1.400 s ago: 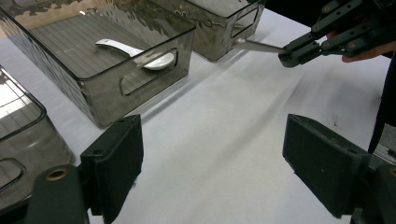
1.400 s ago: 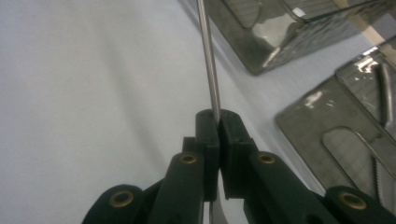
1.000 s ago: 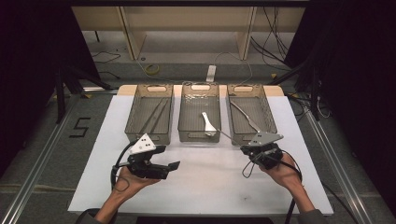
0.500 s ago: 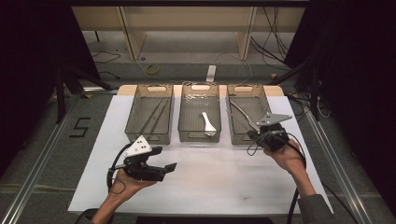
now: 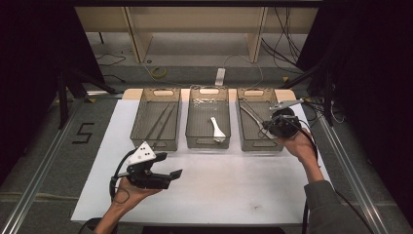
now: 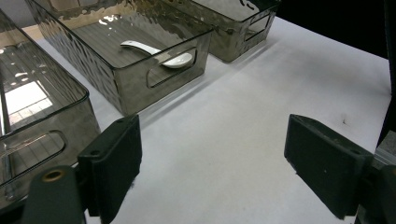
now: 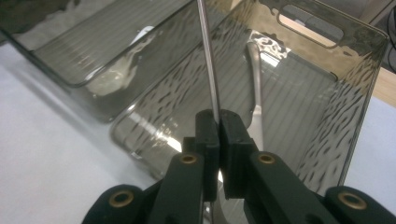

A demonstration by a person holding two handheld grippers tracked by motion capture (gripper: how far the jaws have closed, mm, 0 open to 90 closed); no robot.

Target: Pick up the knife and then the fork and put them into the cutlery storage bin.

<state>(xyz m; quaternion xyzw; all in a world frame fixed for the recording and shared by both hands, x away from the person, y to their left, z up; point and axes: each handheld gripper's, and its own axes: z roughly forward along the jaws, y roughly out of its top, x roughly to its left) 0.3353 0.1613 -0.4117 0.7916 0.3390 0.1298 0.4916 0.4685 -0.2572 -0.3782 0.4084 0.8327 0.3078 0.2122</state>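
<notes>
R gripper (image 7: 218, 122) clamped tight on a thin metal utensil (image 7: 208, 60), edge-on, over the right bin (image 5: 242, 139) at 2 o'clock. Likely light, stiff, slick steel; may pivot in pads, so grip mid-handle. L gripper (image 5: 171, 174) jaws apart, nothing between, at 7 o'clock.

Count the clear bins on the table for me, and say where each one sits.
3, in a row along the far edge of the white table: left bin, middle bin with a white spoon, right bin under the right tongs.
</notes>
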